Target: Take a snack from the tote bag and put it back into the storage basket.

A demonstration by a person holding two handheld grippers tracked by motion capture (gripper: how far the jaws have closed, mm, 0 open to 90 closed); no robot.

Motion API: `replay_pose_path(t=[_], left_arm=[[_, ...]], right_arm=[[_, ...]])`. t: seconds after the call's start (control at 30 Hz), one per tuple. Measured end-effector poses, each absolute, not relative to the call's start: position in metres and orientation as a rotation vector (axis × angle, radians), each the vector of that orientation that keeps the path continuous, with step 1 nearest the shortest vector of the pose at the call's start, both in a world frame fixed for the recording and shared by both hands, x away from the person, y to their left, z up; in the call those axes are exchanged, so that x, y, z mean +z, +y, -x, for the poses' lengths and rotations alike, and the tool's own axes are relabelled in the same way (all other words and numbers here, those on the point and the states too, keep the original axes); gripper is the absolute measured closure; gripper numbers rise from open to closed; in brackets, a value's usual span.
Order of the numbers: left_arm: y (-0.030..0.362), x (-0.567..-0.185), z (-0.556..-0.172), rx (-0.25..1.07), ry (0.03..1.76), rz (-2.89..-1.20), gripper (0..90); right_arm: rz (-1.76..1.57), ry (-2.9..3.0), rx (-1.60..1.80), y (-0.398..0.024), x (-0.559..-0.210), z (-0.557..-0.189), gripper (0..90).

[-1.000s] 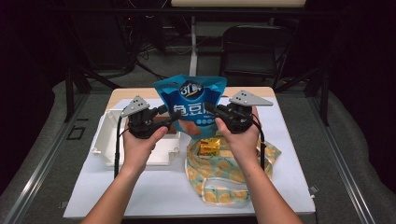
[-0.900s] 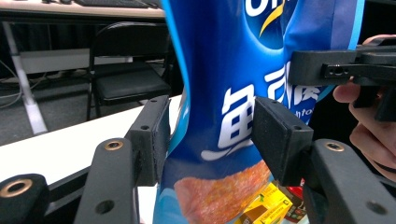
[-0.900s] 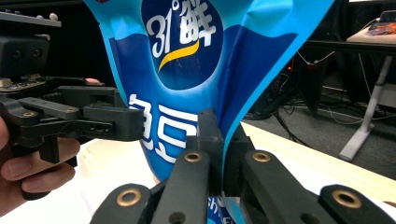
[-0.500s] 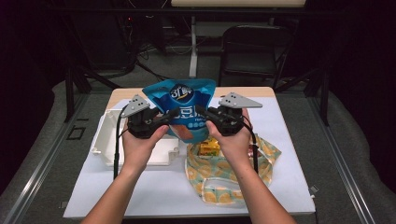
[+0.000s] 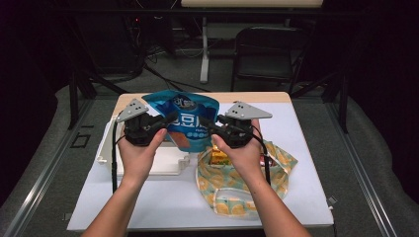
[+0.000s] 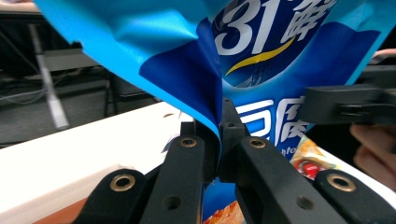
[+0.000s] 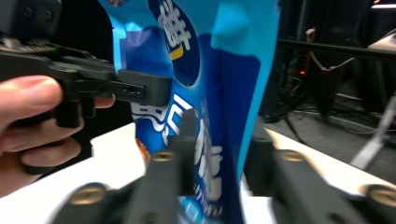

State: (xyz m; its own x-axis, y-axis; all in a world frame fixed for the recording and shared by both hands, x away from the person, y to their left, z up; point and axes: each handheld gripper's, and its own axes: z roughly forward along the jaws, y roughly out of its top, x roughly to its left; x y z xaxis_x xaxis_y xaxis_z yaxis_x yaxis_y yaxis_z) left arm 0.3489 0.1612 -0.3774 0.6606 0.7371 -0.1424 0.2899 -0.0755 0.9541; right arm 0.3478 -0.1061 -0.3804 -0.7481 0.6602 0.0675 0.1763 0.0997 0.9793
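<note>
A blue snack bag [image 5: 190,121] hangs upright above the table between both hands. My left gripper [image 5: 170,118] is shut on its left edge; its jaws have just been closing, and in the left gripper view they [image 6: 219,126] pinch a fold of the blue snack bag [image 6: 280,56]. My right gripper [image 5: 207,123] is at the bag's right side. Its jaws have just been opening. In the right gripper view they [image 7: 219,135] stand apart with the snack bag's [image 7: 219,70] edge loose between them. The left gripper [image 7: 140,88] shows across the bag.
A cloth bag printed with orange slices [image 5: 247,187] lies open on the white table [image 5: 306,148] under my right hand, a yellow packet [image 5: 220,158] inside it. A white tray [image 5: 163,165] sits at the left. A black chair [image 5: 269,49] stands beyond the table.
The snack bag has shifted left and a little lower. The left jaws have closed onto its edge, and the right jaws have parted from it.
</note>
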Motion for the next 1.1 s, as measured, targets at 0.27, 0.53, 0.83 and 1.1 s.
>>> replay_pose_path(t=[0.27,0.53,0.83,1.1], left_arm=[[0.183,-0.380,-0.348,0.437,0.885,-1.607,90.0],[0.201,-0.379,-0.348,0.452,0.905,-1.588,90.0],[0.223,-0.387,-0.350,0.462,0.953,-1.565,90.0],[0.238,-0.394,-0.352,0.469,0.991,-1.547,90.0]], right_arm=[[-0.793,2.027,1.666,-0.114,-0.381,-0.339,43.0],[-0.840,2.027,1.651,-0.132,-0.396,-0.334,34.6],[-0.926,2.022,1.618,-0.160,-0.419,-0.328,30.1],[-0.989,1.999,1.604,-0.183,-0.438,-0.321,29.7]])
